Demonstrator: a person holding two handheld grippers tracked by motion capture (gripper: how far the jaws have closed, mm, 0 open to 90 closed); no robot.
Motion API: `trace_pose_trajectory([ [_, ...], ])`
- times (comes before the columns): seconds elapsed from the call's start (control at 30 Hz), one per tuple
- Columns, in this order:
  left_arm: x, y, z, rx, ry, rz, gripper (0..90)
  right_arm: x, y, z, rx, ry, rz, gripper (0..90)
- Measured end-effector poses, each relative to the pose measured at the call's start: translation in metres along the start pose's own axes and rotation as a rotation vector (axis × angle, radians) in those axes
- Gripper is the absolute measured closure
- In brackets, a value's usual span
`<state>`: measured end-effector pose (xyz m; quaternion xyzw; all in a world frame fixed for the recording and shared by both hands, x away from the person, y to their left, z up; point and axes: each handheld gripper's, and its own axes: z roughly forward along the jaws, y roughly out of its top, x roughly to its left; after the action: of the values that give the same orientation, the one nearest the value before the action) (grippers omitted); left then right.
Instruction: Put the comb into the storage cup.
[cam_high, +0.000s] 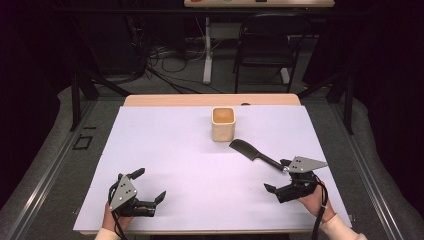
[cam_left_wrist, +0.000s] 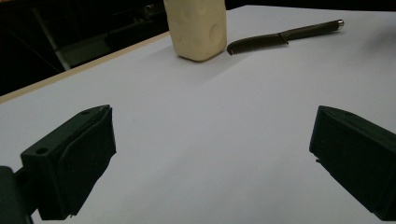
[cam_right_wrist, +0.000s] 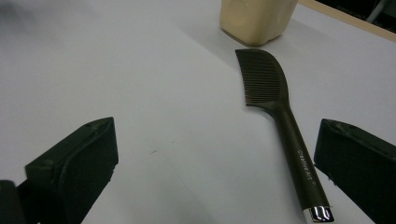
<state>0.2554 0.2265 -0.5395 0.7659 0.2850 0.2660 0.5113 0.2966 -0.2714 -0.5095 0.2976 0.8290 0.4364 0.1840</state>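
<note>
High view: your right claw (cam_high: 280, 177) sits at the near right of the white tabletop (cam_high: 175, 165), jaws spread, nothing between them. The black comb (cam_high: 255, 152) lies flat just ahead of it. Its long axis runs diagonally: toothed head toward the cream cup (cam_high: 223, 124), handle end pointing back at the right claw and almost under its upper jaw. The comb's head lies just beside the cup, apart from it as far as I can tell. Your left claw (cam_high: 150, 186) rests at the near left, also released and empty, well apart from the comb. The right hand is clearly the nearer one.

Left gripper view: jaws wide, bare tabletop between them. Cup (cam_left_wrist: 196, 28) and comb (cam_left_wrist: 280, 36) lie far ahead and to the right.

Right gripper view: jaws wide apart. The comb (cam_right_wrist: 275, 112) lies between them but off-centre, its handle close alongside the right-hand jaw, the silver end cap near the bottom edge. The cup (cam_right_wrist: 257, 18) stands beyond the teeth. Judgement: the handle runs nearly along your approach line, so closing here calls for shifting the claw toward that side to centre the handle first.
</note>
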Motion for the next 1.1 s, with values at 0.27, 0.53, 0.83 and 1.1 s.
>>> trace_pose_trajectory([
  [0.27,0.000,0.000,0.000,0.007,-0.001,0.000,0.2,-0.003,0.002,0.005,0.025,0.000,-0.008,0.0],
  [0.53,0.000,0.000,0.000,0.011,0.001,0.005,0.2,-0.008,0.009,0.009,0.036,-0.006,-0.016,0.0],
  [0.83,0.000,0.000,-0.001,0.002,0.001,0.004,0.2,-0.011,0.020,0.017,0.070,0.002,-0.049,0.0],
  [1.1,0.000,0.000,-0.001,0.001,0.003,0.004,0.2,-0.015,0.028,0.025,0.114,0.008,-0.072,0.0],
])
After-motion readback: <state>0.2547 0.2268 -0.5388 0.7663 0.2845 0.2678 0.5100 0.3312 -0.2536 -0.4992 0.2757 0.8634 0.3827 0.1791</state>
